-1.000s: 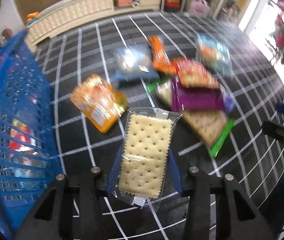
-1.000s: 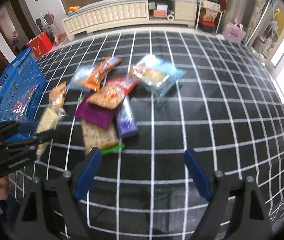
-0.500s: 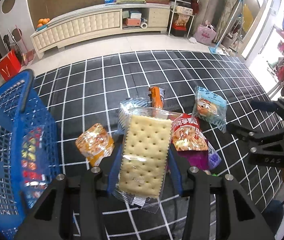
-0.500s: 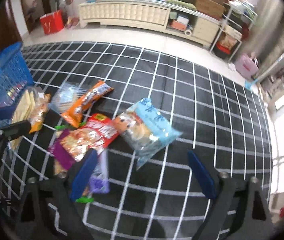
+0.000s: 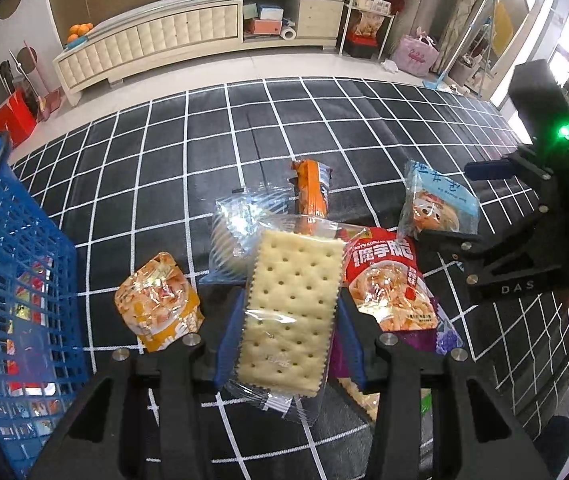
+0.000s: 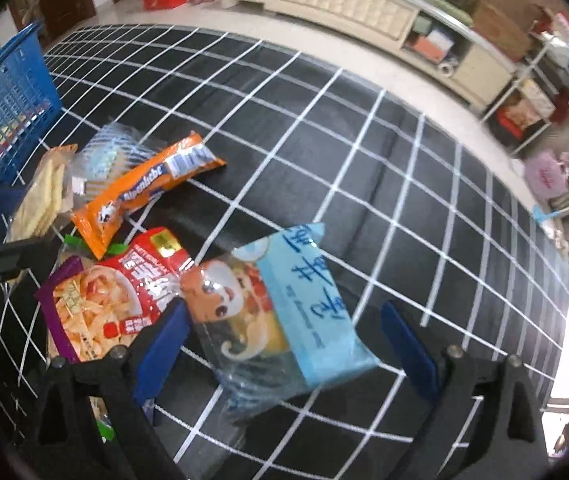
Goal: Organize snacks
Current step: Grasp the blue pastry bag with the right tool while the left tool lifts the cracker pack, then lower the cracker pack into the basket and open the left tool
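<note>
The left tool (image 5: 290,332) is clamped on a clear-wrapped cracker pack (image 5: 290,308), blue pads pressing its two long edges, so the pack's long axis runs straight ahead along the fingers and it hangs lifted above the snack pile. Taking that pack as the landmark: the blue basket (image 5: 24,280), already holding some packets, stands to its left, with an orange-yellow pouch (image 5: 158,304) lying between the two on the black grid-patterned surface (image 5: 244,128). Just right of the pack lies a red noodle-snack bag (image 5: 388,280), and beyond it a light-blue bun packet (image 5: 436,208).

The right tool (image 6: 284,344) is spread wide and grips nothing; it hovers over that light-blue bun packet (image 6: 284,312), which sits between its fingers, its long axis running obliquely to the fingers. Whether the pads touch the wrapper I cannot tell.

Farther out, beyond the cracker pack, lie a clear biscuit bag (image 5: 244,224) and an orange wafer bar (image 5: 311,192).

The coming move likely turns on the basket lying left of the held pack: the left hand is nearer and should swing that way.
</note>
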